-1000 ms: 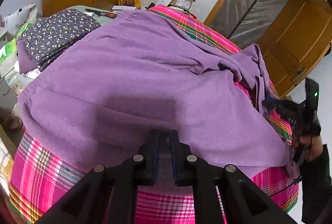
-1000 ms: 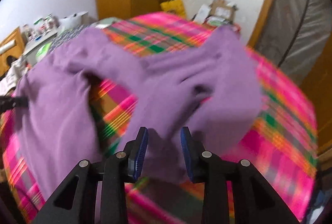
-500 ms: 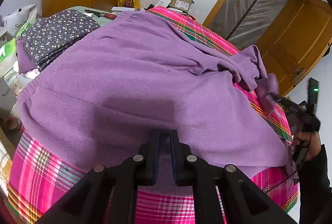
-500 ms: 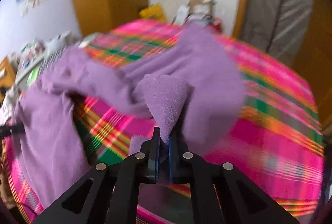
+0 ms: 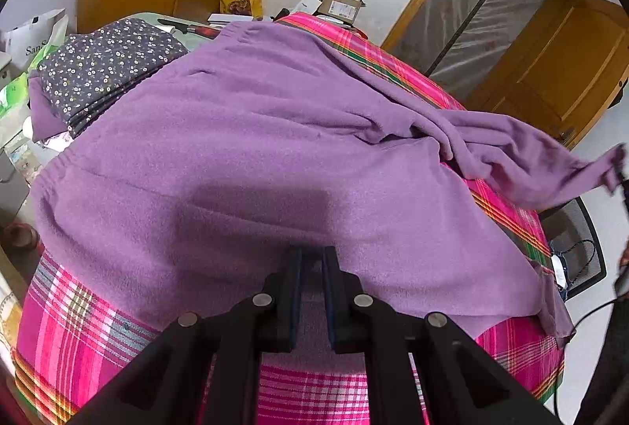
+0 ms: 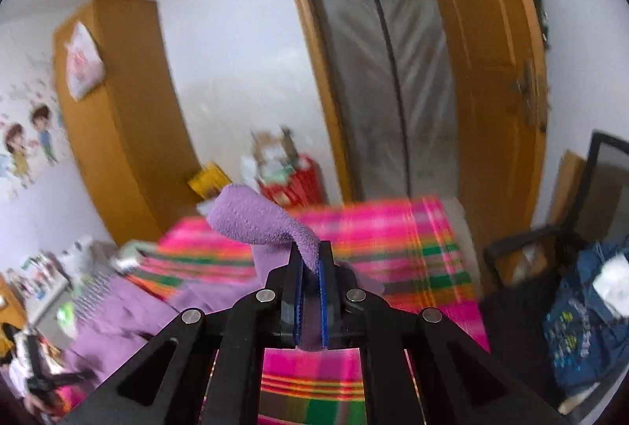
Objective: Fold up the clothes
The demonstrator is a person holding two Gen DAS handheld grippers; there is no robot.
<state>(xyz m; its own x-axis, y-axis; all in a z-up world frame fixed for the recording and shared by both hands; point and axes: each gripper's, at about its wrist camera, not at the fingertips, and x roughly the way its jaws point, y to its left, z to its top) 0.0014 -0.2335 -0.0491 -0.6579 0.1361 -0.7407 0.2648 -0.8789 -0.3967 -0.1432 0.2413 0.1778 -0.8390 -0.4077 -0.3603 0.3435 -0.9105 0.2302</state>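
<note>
Purple garment (image 5: 251,157) on plaid bed (image 5: 82,311): L gripper (image 5: 312,260) pins near hem, R gripper (image 6: 310,264) clamps sleeve end, raised. Next: lay sleeve across body.

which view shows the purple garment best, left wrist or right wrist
The left wrist view: the purple garment lies spread over the plaid cover, nearly all of it sharp, with the left gripper shut on its near hem. The right wrist view shows only the end pinched in the right gripper and a blurred part below.
</note>
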